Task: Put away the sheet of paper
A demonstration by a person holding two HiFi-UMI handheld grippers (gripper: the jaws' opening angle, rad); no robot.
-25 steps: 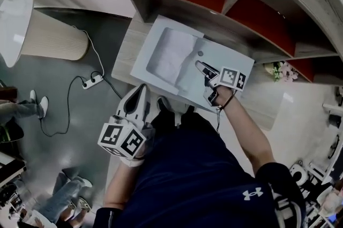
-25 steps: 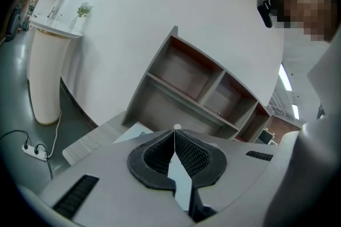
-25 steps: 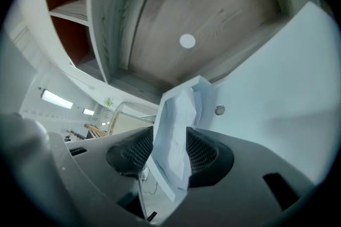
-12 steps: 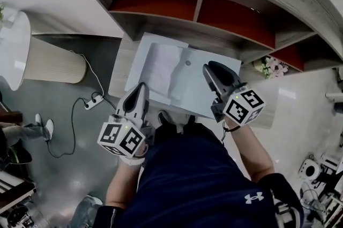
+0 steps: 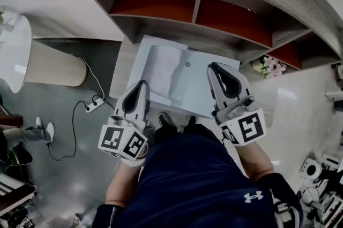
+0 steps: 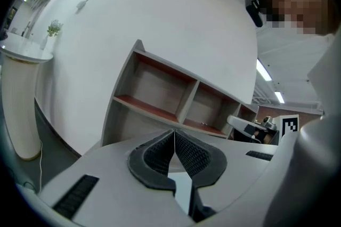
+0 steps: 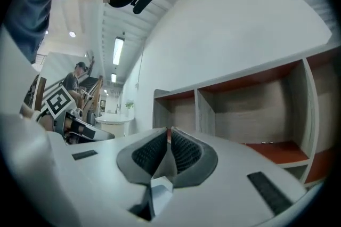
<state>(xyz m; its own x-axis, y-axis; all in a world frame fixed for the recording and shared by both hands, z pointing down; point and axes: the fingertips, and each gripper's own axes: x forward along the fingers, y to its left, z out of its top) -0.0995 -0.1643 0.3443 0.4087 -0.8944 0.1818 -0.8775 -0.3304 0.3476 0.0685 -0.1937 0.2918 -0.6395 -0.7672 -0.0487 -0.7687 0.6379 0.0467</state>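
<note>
A pale blue plastic folder (image 5: 201, 90) lies flat on the light wooden table (image 5: 121, 65). A white sheet of paper (image 5: 161, 67) shows through its left half, and a small snap button (image 5: 187, 63) sits near the middle. My right gripper (image 5: 216, 67) hangs well above the folder's right part. Its jaws have just been closing, and in the right gripper view (image 7: 168, 131) the pads meet with nothing between them. My left gripper (image 5: 142, 85) hovers over the folder's near left corner. In the left gripper view (image 6: 174, 133) it is shut and empty too. Both point at the shelves.
A grey shelf unit (image 5: 198, 5) with red-floored compartments stands right behind the table. A round white table on a ribbed base (image 5: 53, 63) stands at the left. A power strip (image 5: 94, 101) with its cable lies on the floor. Flowers (image 5: 270, 66) are at the right.
My right gripper has lifted off the folder near the snap, rolled over and closed its jaws. My left gripper has risen a little. The folder has not moved.
</note>
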